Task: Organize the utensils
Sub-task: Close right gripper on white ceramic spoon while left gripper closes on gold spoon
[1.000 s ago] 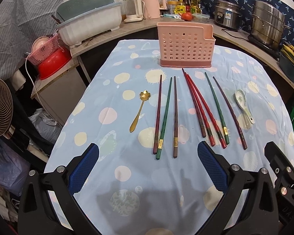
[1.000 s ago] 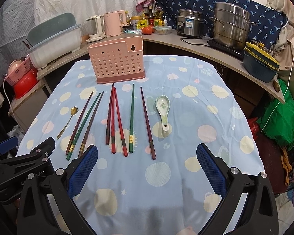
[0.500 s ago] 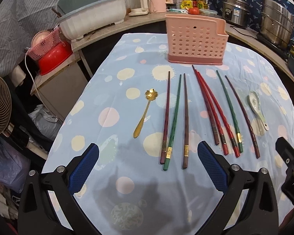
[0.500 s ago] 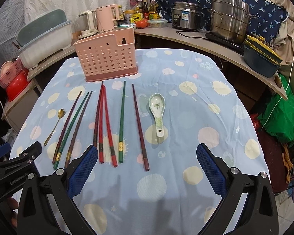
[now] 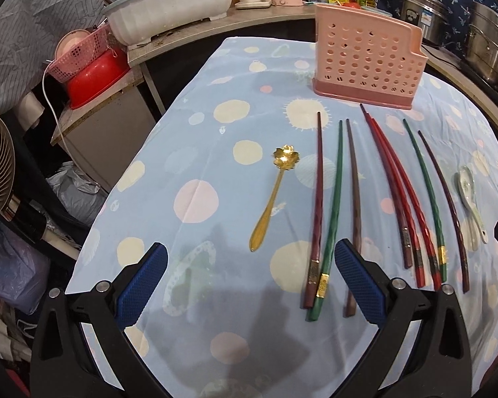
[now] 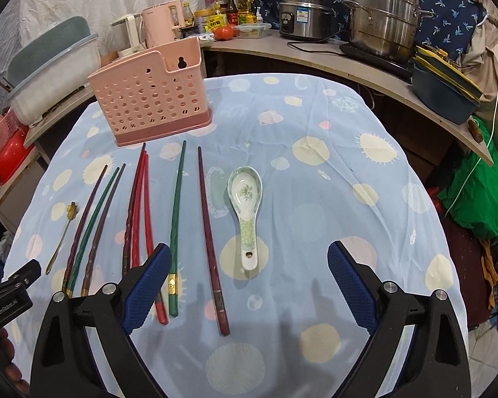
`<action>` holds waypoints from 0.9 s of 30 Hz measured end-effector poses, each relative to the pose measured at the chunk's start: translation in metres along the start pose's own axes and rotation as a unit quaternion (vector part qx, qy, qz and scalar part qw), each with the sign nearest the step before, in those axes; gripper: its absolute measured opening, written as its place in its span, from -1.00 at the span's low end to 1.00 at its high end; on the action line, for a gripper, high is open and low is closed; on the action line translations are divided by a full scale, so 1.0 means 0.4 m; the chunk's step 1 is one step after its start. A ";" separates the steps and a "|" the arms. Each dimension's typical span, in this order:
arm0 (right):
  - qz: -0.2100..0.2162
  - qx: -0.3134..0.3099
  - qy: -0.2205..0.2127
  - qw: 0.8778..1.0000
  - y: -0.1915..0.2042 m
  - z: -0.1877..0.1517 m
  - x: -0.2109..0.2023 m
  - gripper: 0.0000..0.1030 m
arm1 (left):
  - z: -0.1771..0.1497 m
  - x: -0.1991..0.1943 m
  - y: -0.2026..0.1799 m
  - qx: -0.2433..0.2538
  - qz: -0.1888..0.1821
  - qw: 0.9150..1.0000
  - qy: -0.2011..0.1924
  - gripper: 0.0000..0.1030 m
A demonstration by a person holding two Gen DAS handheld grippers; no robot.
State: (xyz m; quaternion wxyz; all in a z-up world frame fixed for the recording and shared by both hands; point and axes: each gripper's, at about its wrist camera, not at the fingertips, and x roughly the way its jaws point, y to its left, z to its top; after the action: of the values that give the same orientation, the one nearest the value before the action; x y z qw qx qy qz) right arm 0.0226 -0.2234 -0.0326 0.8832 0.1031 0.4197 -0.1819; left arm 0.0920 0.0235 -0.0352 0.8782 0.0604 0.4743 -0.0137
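- Utensils lie in a row on the table (image 6: 315, 126), which is covered by a pale blue cloth with cream spots, in front of the pink perforated plastic utensil holder (image 6: 151, 99), which stands upright at the far side.
- Row, left to right in the right wrist view: gold flower-bowl metal spoon (image 6: 61, 235), a trio of chopsticks in purple, green and brown (image 6: 93, 225), a second group of dark red, red, green and maroon chopsticks (image 6: 176, 215), white ceramic soup spoon with green pattern (image 6: 247, 205).
- Writing: white lettering on the black body of the left claw at the edge of the right wrist view looks like "GenRobot.AI". Gold bands on the chopstick ends carry marks too small to read. Labels on the yellow tin (image 6: 214, 20) and bottles on the rear counter are illegible.
- Left claw (image 5: 250, 285): fingers spread wide, nothing between the pads, above the cloth near the gold spoon's handle end.
- Right claw (image 6: 245, 288): wide apart and closing slightly; maroon chopstick end and soup spoon handle lie below the gap, untouched.
- Hidden: left finger of the right claw covers the near ends of the red chopsticks. Holder interior not visible.
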 end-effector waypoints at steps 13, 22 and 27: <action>0.007 -0.004 0.033 0.999 0.015 0.020 0.121 0.20 | 0.033 0.084 0.002 0.000 -0.002 1.000 0.015 0.78; 0.011 -0.001 0.050 0.999 0.018 0.024 0.175 -0.19 | 0.041 0.137 0.020 -0.007 -0.009 0.999 0.032 0.63; 0.013 -0.001 0.058 0.998 0.019 0.018 0.191 -0.49 | 0.039 0.164 0.029 -0.010 -0.028 0.999 0.043 0.33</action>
State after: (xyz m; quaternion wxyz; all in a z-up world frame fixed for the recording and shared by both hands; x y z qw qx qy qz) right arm 0.0753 -0.2369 -0.0874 0.8599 0.1177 0.4689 -0.1639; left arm 0.1420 0.0353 -0.0805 0.8566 0.0388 0.5137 -0.0309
